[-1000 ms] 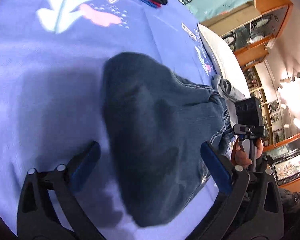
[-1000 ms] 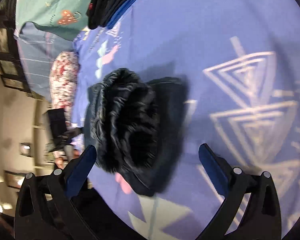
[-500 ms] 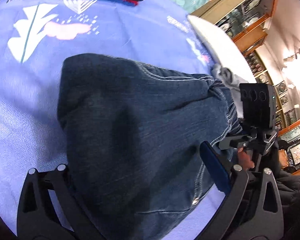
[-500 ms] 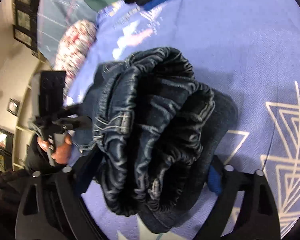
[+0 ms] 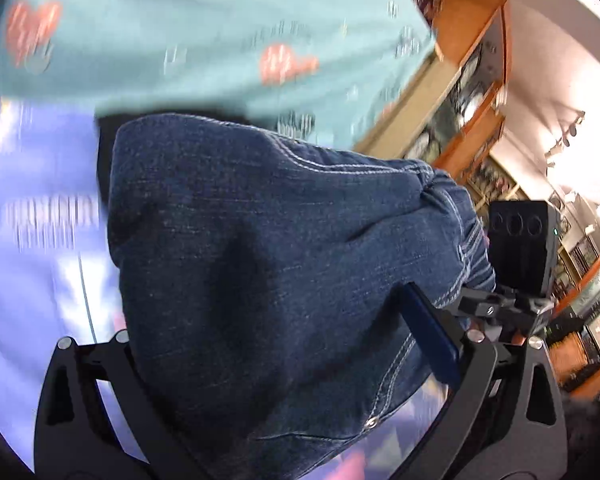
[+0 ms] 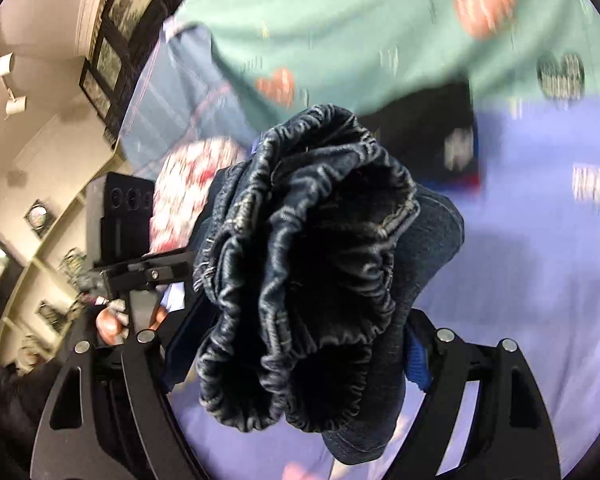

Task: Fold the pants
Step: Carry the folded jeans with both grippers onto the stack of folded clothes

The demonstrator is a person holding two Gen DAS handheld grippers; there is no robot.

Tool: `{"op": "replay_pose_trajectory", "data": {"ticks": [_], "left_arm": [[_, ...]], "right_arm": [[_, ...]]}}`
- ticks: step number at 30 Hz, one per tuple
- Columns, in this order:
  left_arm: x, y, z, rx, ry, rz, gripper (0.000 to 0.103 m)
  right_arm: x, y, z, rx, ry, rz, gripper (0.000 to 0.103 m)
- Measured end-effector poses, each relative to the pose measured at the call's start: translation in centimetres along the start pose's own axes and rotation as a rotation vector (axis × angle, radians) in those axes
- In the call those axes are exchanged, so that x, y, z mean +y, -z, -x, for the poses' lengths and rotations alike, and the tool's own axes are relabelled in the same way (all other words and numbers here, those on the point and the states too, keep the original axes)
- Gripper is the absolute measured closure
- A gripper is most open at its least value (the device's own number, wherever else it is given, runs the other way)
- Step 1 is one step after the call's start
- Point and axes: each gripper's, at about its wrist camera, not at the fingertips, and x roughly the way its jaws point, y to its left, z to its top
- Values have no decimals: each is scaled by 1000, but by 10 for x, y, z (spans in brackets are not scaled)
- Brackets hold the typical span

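A: Dark blue denim fills both views. The folded pants [image 5: 268, 272] sit as a thick bundle, lifted clear of the purple sheet [image 5: 32, 280] below.

B: Who has hold of them?

A: Both tools. In the left wrist view the left gripper [image 5: 276, 360] is clamped on one end of the bundle; the cloth bulges out between its black arms, and the blue pad of one finger [image 5: 428, 336] presses into the side seam. The other finger is hidden under the denim.

B: And the right gripper [image 6: 296, 344]?

A: It grasps the opposite end, where the gathered waistband [image 6: 300, 264] bunches toward the lens. The folds fill the whole gap between its fingers, with a blue pad [image 6: 416, 360] showing at the edge of the cloth.

B: What lies behind?

A: A mint-green cloth [image 6: 360, 28] with orange hearts, blurred, and a pile of dark clothes [image 6: 432, 120] with a red and blue edge at the far end of the sheet. In the right wrist view a hand [image 6: 112, 320] grips the handle of the left tool, beside a red-and-white flowered pillow [image 6: 188, 184]. Wooden shelves [image 5: 472, 92] stand off to the side in the left wrist view.
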Motion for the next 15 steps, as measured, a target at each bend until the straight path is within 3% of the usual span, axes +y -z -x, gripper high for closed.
{"op": "replay_pose_trajectory", "data": {"ticks": [4,6,8,10,12,13,15], "left_arm": [[25,-95,-21,-84,-18,-2,3],[69,-132,-56,-87,-14,83,2],[112,-144,-93,-71,-19,180,2],[169,-139,-143,-13,-85,307,2],[209,-123,-180,74,-248,370,3],[223,-114,-188,92,-268,396,2],[220,-112,-172,29,-217,385,2]], "right_arm": [[-3,-112,-19,-134,111,47,16],[-17,-155,-41,-167,150,26,12],[-45,-193,-80,-181,206,-14,10],[-79,-206,-118,-138,255,-44,10],[-118,-204,-162,-66,351,-81,10],[-139,-196,-185,-18,447,-106,10],[-154,-180,-188,-44,443,-138,10]]}}
